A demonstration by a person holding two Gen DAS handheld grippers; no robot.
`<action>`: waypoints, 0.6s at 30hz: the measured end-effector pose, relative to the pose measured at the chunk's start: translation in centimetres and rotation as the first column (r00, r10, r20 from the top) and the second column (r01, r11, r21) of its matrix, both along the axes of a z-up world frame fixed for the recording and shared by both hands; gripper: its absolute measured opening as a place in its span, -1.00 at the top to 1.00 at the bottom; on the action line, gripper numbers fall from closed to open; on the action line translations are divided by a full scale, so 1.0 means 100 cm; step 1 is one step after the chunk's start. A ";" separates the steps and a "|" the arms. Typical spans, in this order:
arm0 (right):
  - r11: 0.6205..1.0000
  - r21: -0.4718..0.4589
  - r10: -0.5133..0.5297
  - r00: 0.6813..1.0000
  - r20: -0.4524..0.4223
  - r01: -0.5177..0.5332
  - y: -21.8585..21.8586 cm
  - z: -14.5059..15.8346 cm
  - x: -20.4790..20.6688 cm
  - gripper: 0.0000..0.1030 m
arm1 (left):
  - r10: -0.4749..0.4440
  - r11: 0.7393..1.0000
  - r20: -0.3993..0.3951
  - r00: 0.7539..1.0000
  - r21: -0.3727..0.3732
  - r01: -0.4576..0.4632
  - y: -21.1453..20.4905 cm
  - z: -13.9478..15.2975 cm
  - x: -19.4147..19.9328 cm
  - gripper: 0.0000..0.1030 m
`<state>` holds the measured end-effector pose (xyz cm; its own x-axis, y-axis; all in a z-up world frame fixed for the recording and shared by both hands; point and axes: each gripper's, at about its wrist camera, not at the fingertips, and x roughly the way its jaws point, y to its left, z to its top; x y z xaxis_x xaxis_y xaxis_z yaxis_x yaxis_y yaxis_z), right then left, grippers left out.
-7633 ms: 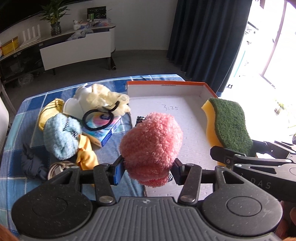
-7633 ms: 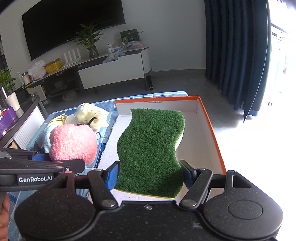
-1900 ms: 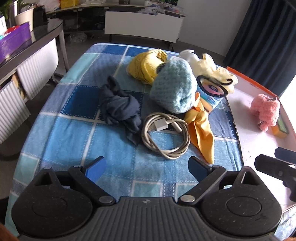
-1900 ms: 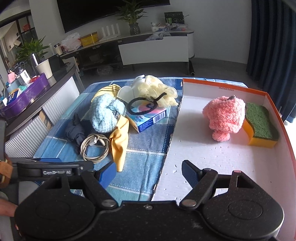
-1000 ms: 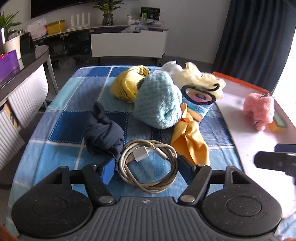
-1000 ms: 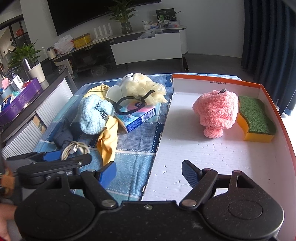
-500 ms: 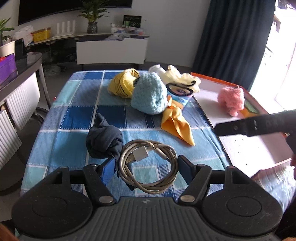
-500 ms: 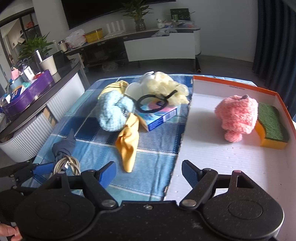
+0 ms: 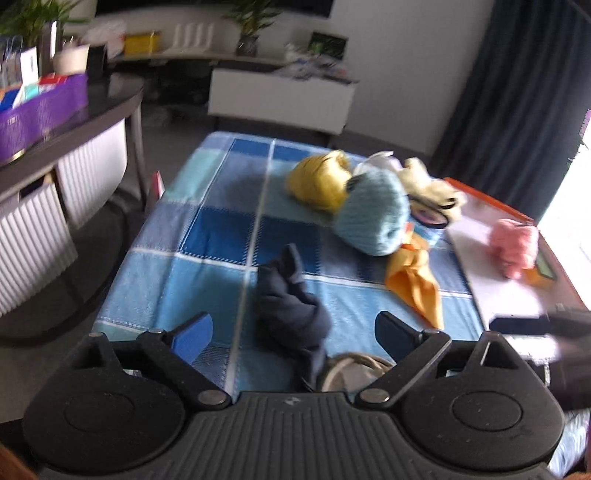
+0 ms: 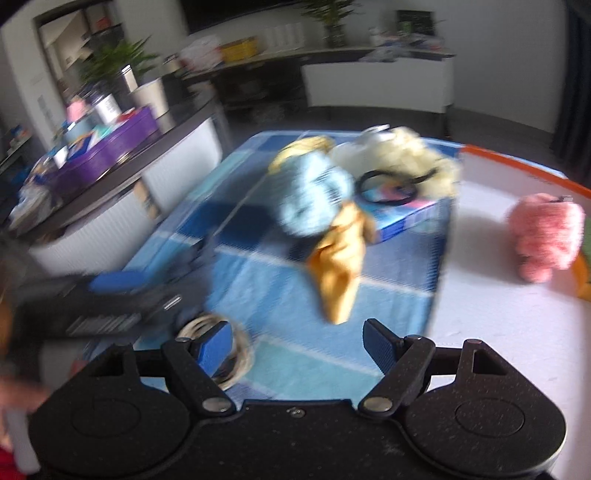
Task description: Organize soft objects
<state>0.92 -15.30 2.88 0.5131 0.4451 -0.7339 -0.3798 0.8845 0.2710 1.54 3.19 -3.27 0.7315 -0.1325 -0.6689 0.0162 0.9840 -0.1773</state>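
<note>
Though blurred, fuzzy pink plush toy (image 10: 545,236)

- A plain white wall (image 9: 399,74) closes the far side of the room.
- Against that wall stands a long low white cabinet (image 9: 280,99), with potted green plants (image 9: 247,26) on the shelf above it.
- Right of the cabinet hang dark navy floor-length curtains (image 9: 517,110); bright daylight (image 9: 569,206) comes in beside them.
- Left of the cabinet curves a dark-topped counter with white ribbed sides (image 9: 59,155), bearing a purple plastic basket (image 9: 40,107).
- Grey floor (image 9: 177,122) lies in front of the cabinet.
</note>
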 end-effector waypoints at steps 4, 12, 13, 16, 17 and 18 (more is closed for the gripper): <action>0.994 0.006 0.106 0.994 0.003 -0.106 0.025 -0.005 -0.015 -0.79 | 0.013 1.000 -0.073 0.997 -0.011 -0.014 0.002 -0.011 0.025 -0.63; 0.983 -0.041 0.178 0.984 0.008 -0.178 0.058 -0.018 -0.017 -0.81 | 0.007 1.000 -0.074 0.997 -0.003 -0.007 0.015 -0.012 0.027 0.04; 0.983 -0.050 0.178 0.984 0.004 -0.177 0.062 -0.020 -0.015 -0.81 | 0.017 1.000 -0.067 0.998 0.010 -0.017 0.018 -0.010 0.024 0.04; 0.981 -0.081 0.179 0.984 0.012 -0.177 0.071 -0.027 -0.010 -0.82 | 0.034 0.999 -0.078 0.996 -0.005 -0.035 0.025 -0.006 0.020 0.04; 0.979 -0.092 0.184 0.983 0.016 -0.181 0.075 -0.028 -0.008 -0.82 | 0.043 0.999 -0.082 0.996 -0.002 -0.043 0.026 -0.005 0.019 0.04; 0.978 -0.100 0.185 0.982 0.023 -0.182 0.077 -0.028 -0.008 -0.75 | 0.049 0.999 -0.085 0.995 0.005 -0.049 0.026 -0.004 0.018 0.04</action>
<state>0.15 -7.60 0.12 0.4528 0.4616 -0.7628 -0.5453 0.8203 0.1727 3.38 5.80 -3.66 0.6772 -0.0959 -0.7295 -0.0470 0.9838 -0.1729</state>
